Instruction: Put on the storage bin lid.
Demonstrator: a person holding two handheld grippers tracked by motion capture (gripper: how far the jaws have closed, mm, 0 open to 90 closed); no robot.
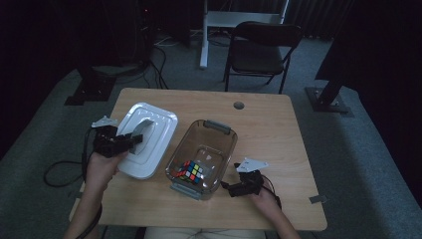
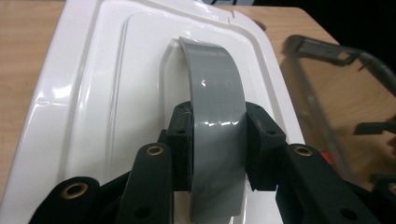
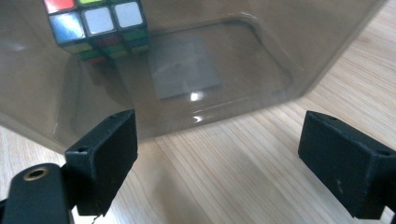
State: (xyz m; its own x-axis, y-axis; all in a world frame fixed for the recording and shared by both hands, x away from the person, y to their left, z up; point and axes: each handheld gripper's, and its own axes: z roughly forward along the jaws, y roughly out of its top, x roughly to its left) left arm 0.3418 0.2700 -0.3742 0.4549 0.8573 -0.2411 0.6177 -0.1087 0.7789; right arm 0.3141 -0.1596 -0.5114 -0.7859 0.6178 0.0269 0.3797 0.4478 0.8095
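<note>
Your left gripper (image 2: 217, 140) is clamped on the grey handle (image 2: 215, 98) of the white lid (image 2: 93, 93), one black pad on each side of the strap. The handle is a smooth, glossy grey band that arches up from a recess in the middle of the lid. The lid itself is shiny white plastic with rounded corners and a stepped, raised centre panel. In the high view, the lid (image 1: 154, 124) sits on the left part of the table (image 1: 268, 124), just beside the box (image 1: 219, 144), and whether it rests flat or is lifted you cannot tell. The box is clear, smoke-tinted plastic with grey clips at its ends, and a cube (image 1: 189, 171) of many colours lies inside at its near end. Your right gripper (image 3: 217, 158) has its jaws spread wide with nothing between them, low over the wood just beside the box wall (image 3: 261, 56).
</note>
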